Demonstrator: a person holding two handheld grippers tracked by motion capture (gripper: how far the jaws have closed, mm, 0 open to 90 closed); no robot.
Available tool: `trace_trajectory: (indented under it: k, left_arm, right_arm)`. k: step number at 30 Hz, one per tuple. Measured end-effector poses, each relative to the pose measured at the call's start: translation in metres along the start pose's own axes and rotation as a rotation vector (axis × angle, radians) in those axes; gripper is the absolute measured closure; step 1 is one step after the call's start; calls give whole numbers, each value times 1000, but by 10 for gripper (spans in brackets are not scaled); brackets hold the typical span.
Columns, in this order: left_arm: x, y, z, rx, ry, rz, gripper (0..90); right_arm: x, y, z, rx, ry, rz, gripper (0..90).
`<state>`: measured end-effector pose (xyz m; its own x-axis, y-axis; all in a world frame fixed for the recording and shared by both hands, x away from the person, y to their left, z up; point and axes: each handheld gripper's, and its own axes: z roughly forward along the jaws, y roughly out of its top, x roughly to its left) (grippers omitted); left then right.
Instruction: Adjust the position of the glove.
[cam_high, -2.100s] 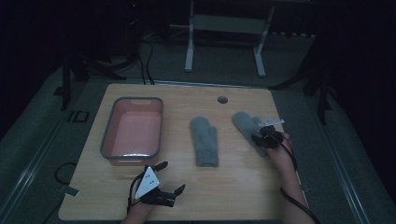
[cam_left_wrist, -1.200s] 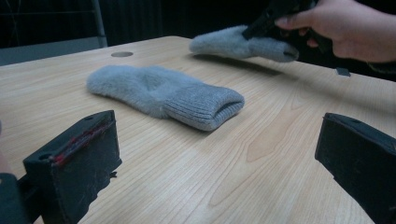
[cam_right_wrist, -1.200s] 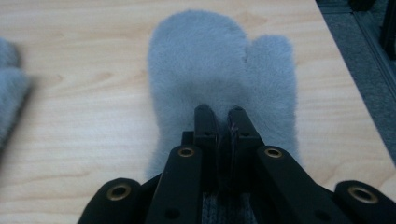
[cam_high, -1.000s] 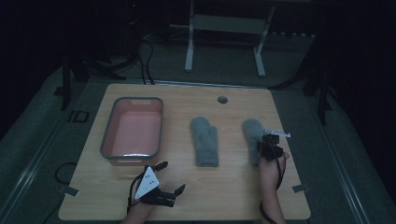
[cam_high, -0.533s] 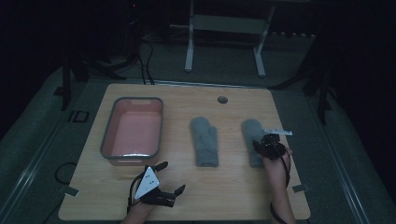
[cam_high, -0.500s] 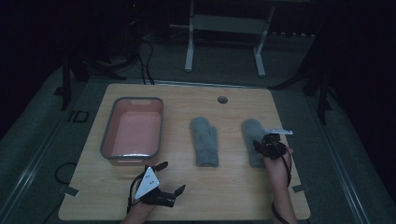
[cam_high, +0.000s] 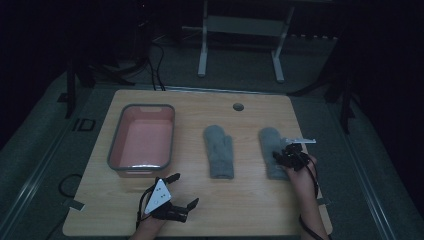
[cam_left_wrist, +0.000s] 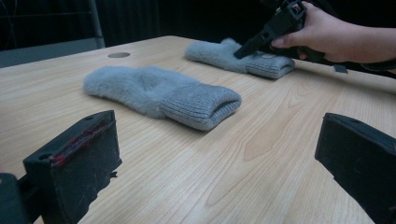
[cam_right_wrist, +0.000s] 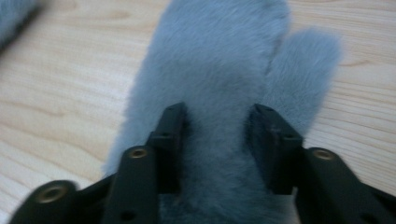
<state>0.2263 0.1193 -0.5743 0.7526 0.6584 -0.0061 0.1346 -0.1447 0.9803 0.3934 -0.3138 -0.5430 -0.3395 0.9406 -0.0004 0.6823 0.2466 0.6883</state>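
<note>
Two grey furry mittens lie side by side on the wooden table, cuffs toward me. The left mitten lies untouched. My right gripper sits low on the right mitten. Its jaws stand apart and have just been closing a little, with a ridge of the mitten's fur between them. From the left gripper view, that right gripper points down onto the far mitten. Near the table's front edge my left gripper rests open, with nothing in it.
A pink tray with a grey rim stands at the table's left. A round cable hole is near the far edge. Behind the table is a white stand on the dark floor.
The right mitten went from slanted to straight, parallel to the left one. The right gripper let go near the cuff and moved a little up along the mitten. The left gripper stayed put.
</note>
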Motion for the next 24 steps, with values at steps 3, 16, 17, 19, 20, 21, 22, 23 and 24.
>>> trace_trajectory:
  k: [3, 16, 17, 19, 20, 21, 22, 23, 24]
  left_arm:
    - [0, 0, 0, 1, 1, 1, 4]
    - [0, 0, 0, 4, 2, 3, 4]
    - [0, 0, 0, 4, 2, 3, 4]
    - [1, 0, 0, 3, 3, 2, 4]
    - [1, 0, 0, 2, 2, 1, 4]
    - [0, 0, 0, 2, 2, 1, 4]
    - [0, 0, 0, 2, 2, 1, 3]
    - [0, 0, 0, 1, 2, 0, 4]
    - [0, 0, 0, 1, 2, 0, 4]
  right_arm:
    - [8, -1, 1, -2, -13, -14, 695]
    - [29, 15, -16, -43, -82, 149, 834]
    - [29, 15, -16, -43, -82, 149, 834]
    - [37, 25, -24, -54, -88, 163, 836]
    - [40, 29, -27, -57, -84, 164, 835]
    - [44, 33, -30, -66, -88, 161, 836]
    - [48, 37, -33, -71, -90, 164, 836]
    - [51, 41, -35, -76, -87, 169, 835]
    - [55, 45, -38, -85, -86, 172, 835]
